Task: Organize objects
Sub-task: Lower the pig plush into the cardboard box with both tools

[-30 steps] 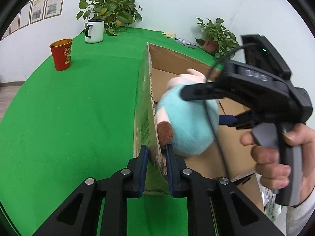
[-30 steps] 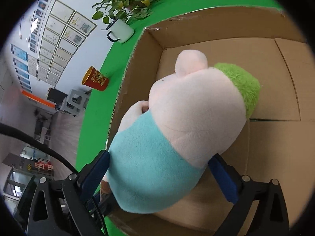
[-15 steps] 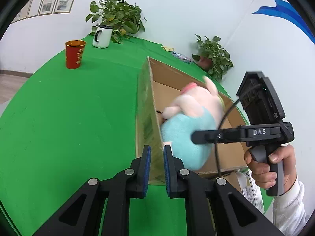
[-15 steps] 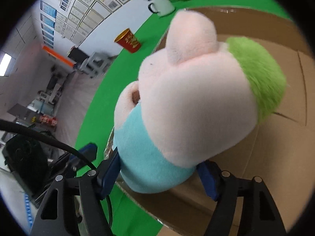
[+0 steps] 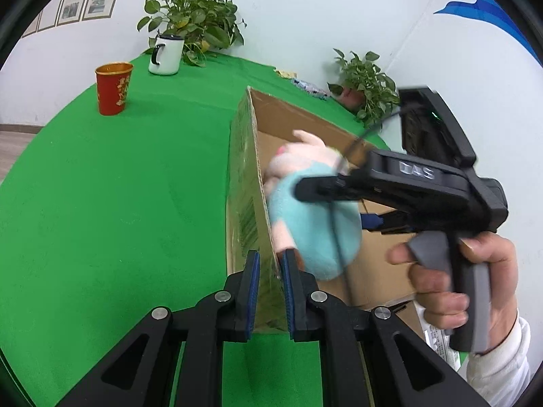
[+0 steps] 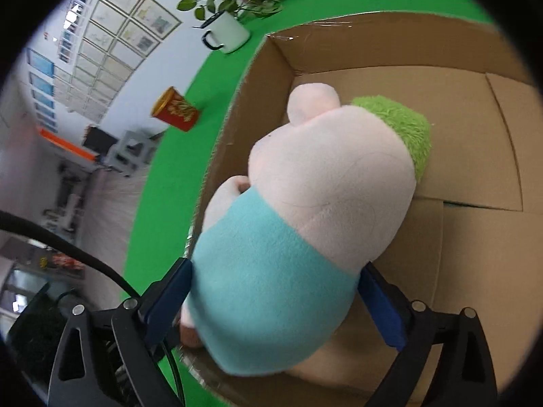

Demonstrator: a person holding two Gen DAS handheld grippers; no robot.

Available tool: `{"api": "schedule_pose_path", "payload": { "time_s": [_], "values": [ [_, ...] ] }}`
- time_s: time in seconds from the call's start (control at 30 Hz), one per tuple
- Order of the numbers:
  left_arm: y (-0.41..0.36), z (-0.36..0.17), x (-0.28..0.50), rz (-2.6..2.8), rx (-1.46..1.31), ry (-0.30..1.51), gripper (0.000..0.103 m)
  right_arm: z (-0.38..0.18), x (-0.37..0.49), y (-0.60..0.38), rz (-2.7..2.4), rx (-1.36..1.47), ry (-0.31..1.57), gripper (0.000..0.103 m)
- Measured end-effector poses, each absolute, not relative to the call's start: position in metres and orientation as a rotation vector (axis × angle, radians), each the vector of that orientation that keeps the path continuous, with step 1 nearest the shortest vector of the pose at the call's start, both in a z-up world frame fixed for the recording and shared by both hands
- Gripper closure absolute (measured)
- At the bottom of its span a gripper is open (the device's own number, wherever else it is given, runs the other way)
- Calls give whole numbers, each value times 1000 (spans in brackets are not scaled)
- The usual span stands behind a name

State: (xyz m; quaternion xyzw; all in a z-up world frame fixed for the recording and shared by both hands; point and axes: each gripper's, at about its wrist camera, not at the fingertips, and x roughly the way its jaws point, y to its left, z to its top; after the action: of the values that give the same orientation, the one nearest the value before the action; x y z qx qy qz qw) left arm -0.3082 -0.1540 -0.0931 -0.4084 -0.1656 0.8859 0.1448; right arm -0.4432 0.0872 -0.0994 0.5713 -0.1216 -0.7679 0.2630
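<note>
Fingers of the left gripper (image 5: 269, 291) are pinching the near side wall of the open brown cardboard box (image 5: 241, 183) on the green table (image 5: 112, 183). The right gripper (image 6: 275, 300) is squeezing the pink plush pig in a teal shirt (image 6: 305, 224) over the box interior.

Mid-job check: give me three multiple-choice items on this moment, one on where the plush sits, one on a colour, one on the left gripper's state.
1. Where is the plush toy?
A. On the green table beside the box
B. Over the inside of the cardboard box
C. Next to the white mug

2. What colour is the cup with gold print?
A. Red
B. Blue
C. White

3. What is the left gripper doing?
A. Open, holding nothing
B. Shut on the box wall
C. Shut on the plush

Answers: 1 B, box floor shows behind it; 2 A, red body; 3 B, both fingers clamp the near wall.
</note>
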Motion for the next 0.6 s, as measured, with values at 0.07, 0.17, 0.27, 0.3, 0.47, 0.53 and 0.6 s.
{"api": "schedule_pose_path", "payload": {
  "time_s": [0.07, 0.17, 0.27, 0.3, 0.47, 0.53, 0.6],
  "values": [
    [-152, -96, -307, 2547, -1178, -483, 91, -106, -440, 79, -2099, 1521, -310, 3],
    [-153, -96, -304, 2536, -1169, -513, 91, -112, -436, 82, -2108, 1479, -281, 12],
    [-154, -94, -299, 2532, -1160, -500, 91, -105, -437, 93, -2022, 1493, -278, 26],
    [-155, -91, -297, 2529, -1155, -497, 91, -101, -435, 96, -1989, 1498, -258, 27],
    [-160, -84, -296, 2485, -1116, -543, 91, -97, -441, 104, -1746, 1537, -209, 25],
    [-158, -83, -300, 2483, -1124, -537, 91, -111, -447, 104, -1712, 1586, -245, 19],
    [-154, -82, -302, 2491, -1127, -523, 90, -126, -449, 102, -1654, 1610, -290, 14]
  ]
}}
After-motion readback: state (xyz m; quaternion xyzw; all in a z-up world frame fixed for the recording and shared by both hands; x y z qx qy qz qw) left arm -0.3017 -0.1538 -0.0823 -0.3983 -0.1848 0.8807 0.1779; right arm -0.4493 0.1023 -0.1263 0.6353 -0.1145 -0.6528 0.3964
